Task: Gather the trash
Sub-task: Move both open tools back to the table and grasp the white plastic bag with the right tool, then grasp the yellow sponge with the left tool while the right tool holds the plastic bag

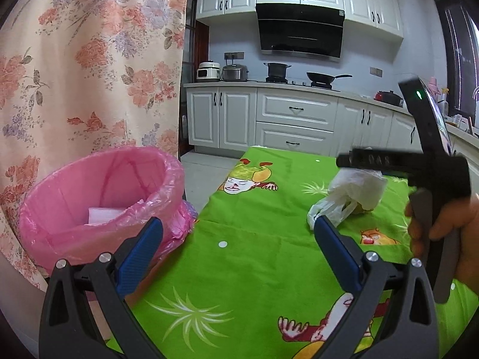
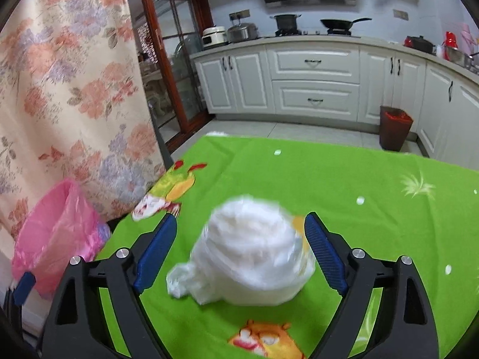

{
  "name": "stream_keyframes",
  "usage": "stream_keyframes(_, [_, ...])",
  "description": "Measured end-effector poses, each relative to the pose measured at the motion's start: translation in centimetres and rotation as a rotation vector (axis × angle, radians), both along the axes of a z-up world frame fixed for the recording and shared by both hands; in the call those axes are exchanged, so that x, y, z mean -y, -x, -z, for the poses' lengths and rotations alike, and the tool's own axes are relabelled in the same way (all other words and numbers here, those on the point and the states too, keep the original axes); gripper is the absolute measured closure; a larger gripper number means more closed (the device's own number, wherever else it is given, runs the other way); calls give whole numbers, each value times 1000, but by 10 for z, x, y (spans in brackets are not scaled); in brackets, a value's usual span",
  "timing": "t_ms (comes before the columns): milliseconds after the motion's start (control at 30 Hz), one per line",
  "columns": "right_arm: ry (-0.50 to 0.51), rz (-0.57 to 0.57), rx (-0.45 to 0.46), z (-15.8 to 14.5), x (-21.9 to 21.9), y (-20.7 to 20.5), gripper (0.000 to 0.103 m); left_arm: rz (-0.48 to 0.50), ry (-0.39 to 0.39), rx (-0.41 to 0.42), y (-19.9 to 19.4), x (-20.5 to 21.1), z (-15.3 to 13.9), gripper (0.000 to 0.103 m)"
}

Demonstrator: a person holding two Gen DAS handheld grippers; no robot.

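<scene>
A crumpled white plastic bag [image 2: 248, 251] with something yellow inside lies on the green cartoon tablecloth [image 2: 344, 179]. My right gripper [image 2: 241, 227] is open, its blue fingers on either side of the bag and not touching it. In the left wrist view the bag [image 1: 350, 194] lies at the right, under the right gripper's body. My left gripper [image 1: 238, 227] is open and empty above the cloth. A bin with a pink liner [image 1: 101, 197] stands at the table's left edge, white paper inside; it also shows in the right wrist view [image 2: 57, 233].
A floral curtain [image 1: 89, 59] hangs behind the bin. White kitchen cabinets [image 2: 314, 80] and a stove with pans lie beyond the table. A brown bin with a red liner [image 2: 395, 128] stands on the floor at the far right.
</scene>
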State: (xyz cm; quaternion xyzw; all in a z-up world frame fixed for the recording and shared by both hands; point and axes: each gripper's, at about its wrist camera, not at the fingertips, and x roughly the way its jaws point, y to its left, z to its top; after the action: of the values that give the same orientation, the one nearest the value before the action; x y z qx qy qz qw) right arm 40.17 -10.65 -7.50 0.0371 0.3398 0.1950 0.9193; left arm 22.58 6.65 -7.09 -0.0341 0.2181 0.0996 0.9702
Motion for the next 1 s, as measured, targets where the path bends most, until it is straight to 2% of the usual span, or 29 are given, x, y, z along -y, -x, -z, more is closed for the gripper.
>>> stream_keyframes(33, [3,-8,-6,5,2,4,44,-2,1,0,0,0,0,5])
stream_keyframes(133, [11,-33,7,12,12,24,59,-3,-6,-6,-1,2,1,5])
stream_keyframes(467, [-39,-2,66,17,69,104,65,54,-53,-41,-18,29,3,5])
stream_keyframes(700, [-96,161,88,17,135,140,67,132,-51,-83,-54,72,7,5])
stream_keyframes(767, [-108,223,87,17,153,143,67,155,-62,-95,-67,89,9,5])
stream_keyframes(1000, [-112,359,83,20,191,141,67,209,-16,-199,-132,128,19,6])
